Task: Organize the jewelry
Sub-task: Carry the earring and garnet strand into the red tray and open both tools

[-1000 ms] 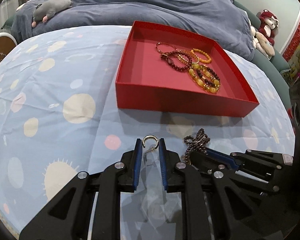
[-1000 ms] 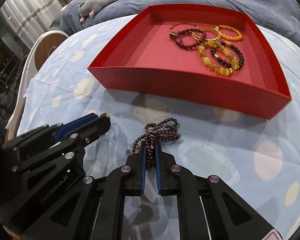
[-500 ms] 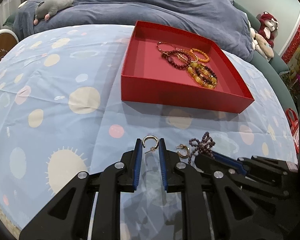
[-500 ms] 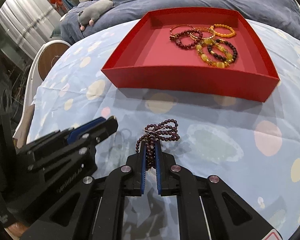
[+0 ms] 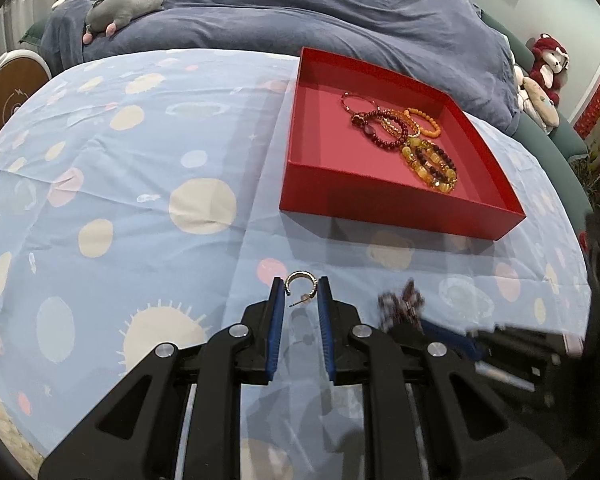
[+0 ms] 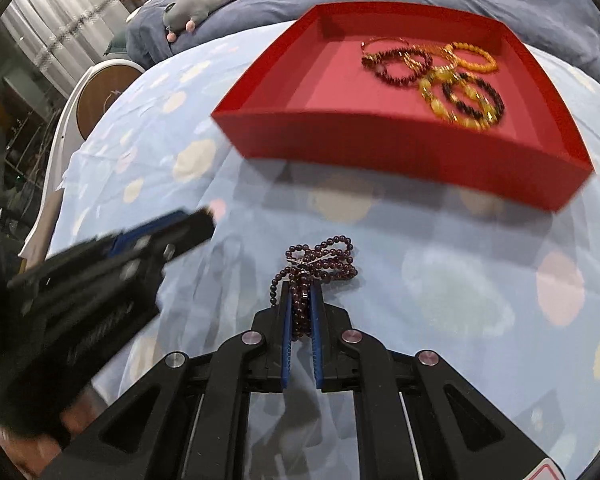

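Observation:
My left gripper (image 5: 298, 286) is shut on a small gold hoop earring (image 5: 301, 280) and holds it above the blue spotted cloth. My right gripper (image 6: 300, 292) is shut on a dark red bead necklace (image 6: 320, 262), whose loops hang out in front of the fingertips; it shows blurred in the left wrist view (image 5: 400, 304). A red tray (image 5: 400, 208) lies ahead, also in the right wrist view (image 6: 400, 144), with several bead bracelets (image 5: 412, 140) in its far right part (image 6: 440, 76). The left gripper appears blurred at the left of the right wrist view (image 6: 196, 224).
The round table wears a light blue cloth with pale spots (image 5: 140, 200). Behind it is a bed with a dark blue duvet (image 5: 300, 12) and a grey plush toy (image 5: 120, 6). A round white-rimmed chair (image 6: 100, 96) stands at the left. Red plush toys (image 5: 548, 64) sit at the far right.
Both grippers have risen and pulled back from the cloth with their loads; the tray looks farther. The second earring seen beside the necklace half a second ago is out of sight.

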`<state>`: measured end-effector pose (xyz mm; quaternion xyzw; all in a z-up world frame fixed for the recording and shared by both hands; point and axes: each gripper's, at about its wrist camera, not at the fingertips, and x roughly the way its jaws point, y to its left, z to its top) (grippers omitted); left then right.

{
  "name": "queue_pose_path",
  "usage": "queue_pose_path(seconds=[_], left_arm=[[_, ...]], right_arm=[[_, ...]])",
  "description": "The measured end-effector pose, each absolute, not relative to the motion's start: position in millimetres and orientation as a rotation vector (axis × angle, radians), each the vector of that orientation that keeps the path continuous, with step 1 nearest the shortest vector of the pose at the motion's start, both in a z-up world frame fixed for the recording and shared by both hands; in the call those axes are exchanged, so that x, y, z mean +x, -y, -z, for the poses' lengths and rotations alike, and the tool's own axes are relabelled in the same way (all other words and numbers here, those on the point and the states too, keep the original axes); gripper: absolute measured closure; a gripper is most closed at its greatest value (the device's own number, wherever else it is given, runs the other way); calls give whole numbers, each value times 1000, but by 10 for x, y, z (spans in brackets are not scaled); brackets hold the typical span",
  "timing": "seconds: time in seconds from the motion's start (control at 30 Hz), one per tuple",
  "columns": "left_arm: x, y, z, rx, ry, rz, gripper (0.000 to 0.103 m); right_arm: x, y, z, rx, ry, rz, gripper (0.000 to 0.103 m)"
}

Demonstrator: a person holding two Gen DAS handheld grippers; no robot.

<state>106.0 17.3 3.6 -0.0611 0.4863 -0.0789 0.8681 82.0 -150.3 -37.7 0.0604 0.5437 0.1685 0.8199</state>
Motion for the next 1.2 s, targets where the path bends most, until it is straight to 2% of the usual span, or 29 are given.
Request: queue_pose_path(seconds=[0.3, 0.4, 0.8, 1.2], left_arm=[[1037, -79, -83, -118, -1012, 189, 87], [1034, -30, -119, -116, -1008, 196, 87], [1495, 353, -595, -98, -919, 263, 87], [2361, 761, -573, -106, -917, 263, 87]], right_arm=[[409, 1652, 371, 114, -1225, -338, 95], [403, 1737, 237, 135, -1186, -315, 95], [1163, 2014, -452, 168, -966, -207, 95], [1893, 2360, -383, 200, -936, -115, 94]])
